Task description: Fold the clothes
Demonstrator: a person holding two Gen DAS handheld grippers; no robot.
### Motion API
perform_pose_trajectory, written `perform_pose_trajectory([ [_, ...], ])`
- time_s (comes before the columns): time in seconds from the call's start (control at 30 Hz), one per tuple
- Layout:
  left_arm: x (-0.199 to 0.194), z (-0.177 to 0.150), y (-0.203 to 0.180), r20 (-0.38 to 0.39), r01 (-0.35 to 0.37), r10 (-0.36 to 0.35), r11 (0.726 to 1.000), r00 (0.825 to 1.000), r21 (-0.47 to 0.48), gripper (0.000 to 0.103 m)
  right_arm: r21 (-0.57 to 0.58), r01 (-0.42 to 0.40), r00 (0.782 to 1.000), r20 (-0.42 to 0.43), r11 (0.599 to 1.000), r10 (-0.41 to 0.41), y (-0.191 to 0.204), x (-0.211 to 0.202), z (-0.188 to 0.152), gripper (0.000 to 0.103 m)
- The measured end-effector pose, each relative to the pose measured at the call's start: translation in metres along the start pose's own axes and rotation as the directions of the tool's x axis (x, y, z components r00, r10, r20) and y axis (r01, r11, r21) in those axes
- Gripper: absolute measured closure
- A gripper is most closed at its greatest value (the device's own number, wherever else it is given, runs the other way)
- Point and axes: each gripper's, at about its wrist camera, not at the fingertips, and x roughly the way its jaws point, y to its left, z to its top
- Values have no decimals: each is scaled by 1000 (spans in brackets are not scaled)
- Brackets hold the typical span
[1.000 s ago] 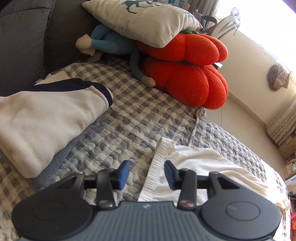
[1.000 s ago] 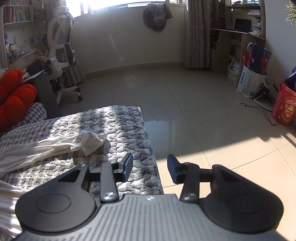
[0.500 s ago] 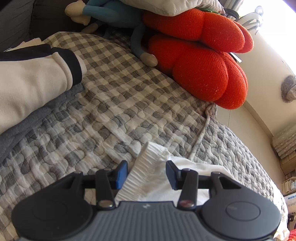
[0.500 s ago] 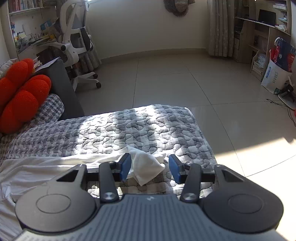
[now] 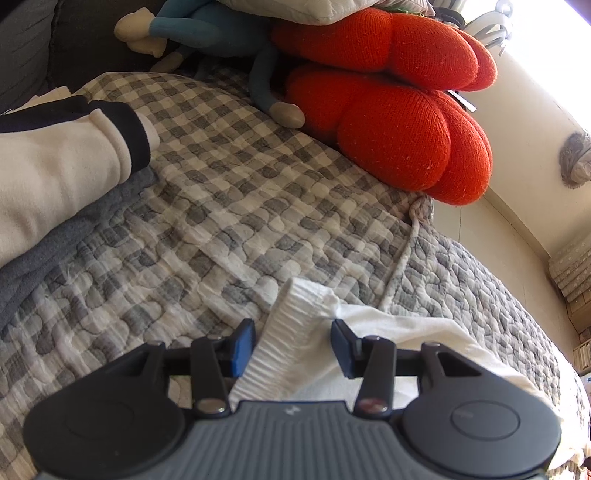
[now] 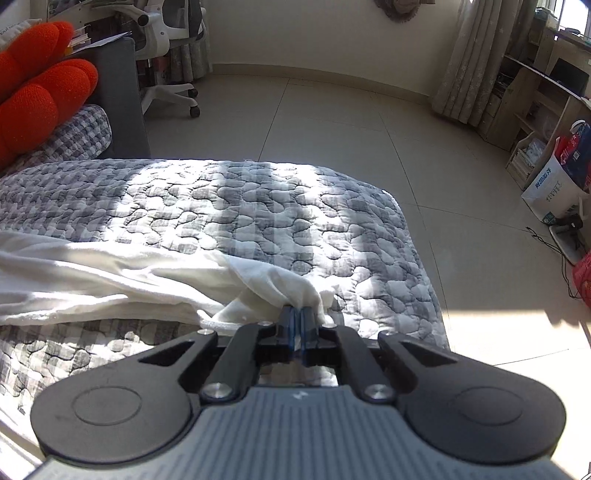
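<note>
The white garment (image 6: pixel 110 273) lies stretched across the grey-and-white checked quilt (image 6: pixel 258 206), and each gripper is at one of its ends. The right gripper (image 6: pixel 298 325) sits low over the quilt near the bed's outer corner, pointing forward toward the tiled floor (image 6: pixel 332 122); its two blue pads are pressed together with a bunched corner of the white fabric pinched between them, the cloth rising in a small peak just ahead of the fingertips and trailing off to the left in long folds. The left gripper (image 5: pixel 291 345) is angled down at the quilt close to the garment's ribbed edge (image 5: pixel 291 321); its jaws stand wide apart with that ribbed band lying between them, the blue left pad just beside the band and the right pad over the plain white cloth, neither visibly clamping. Beyond the left gripper, a cream fleece garment with dark trim (image 5: pixel 62 166) is folded on the quilt at the left, resting on a grey cloth (image 5: pixel 48 251), well apart from the white one. Two orange knitted cushions (image 5: pixel 399 122) are stacked at the head of the bed, with a blue stuffed toy (image 5: pixel 207 33) tucked beside them under a pale pillow (image 5: pixel 314 9)
</note>
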Motion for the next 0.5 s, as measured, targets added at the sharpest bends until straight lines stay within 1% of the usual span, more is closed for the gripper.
perform_pose_trajectory([
  [0.07, -1, 0, 1, 1, -19, 19, 1000, 1000, -21, 56, -67, 74, 995, 71, 995, -70, 4, -12, 4, 101],
  [0.1, -1, 0, 2, 3, -21, 21, 999, 1000, -34, 56, -104, 114, 989, 108, 988, -103, 7, -18, 6, 101],
  [0.17, -2, 1, 3, 8, -23, 24, 998, 1000, -51, 56, -168, 194, 970, 183, 966, -163, 12, -31, 10, 101],
  [0.27, 0, 1, 0, 17, -22, 23, 999, 1000, -28, 56, -122, 235, 949, 244, 964, -201, 4, -47, 25, 101],
  [0.37, 3, 1, -2, 27, -21, 21, 1000, 999, -4, 56, -165, 291, 940, 235, 942, -249, 4, -42, 27, 101],
  [0.43, 4, 1, -4, 33, -21, 20, 1000, 999, 11, 56, -178, 284, 948, 202, 942, -248, 2, -35, 25, 101],
  [0.5, 6, 1, -6, 39, -20, 19, 999, 999, 27, 56, -169, 256, 959, 166, 952, -229, -3, -28, 23, 101],
])
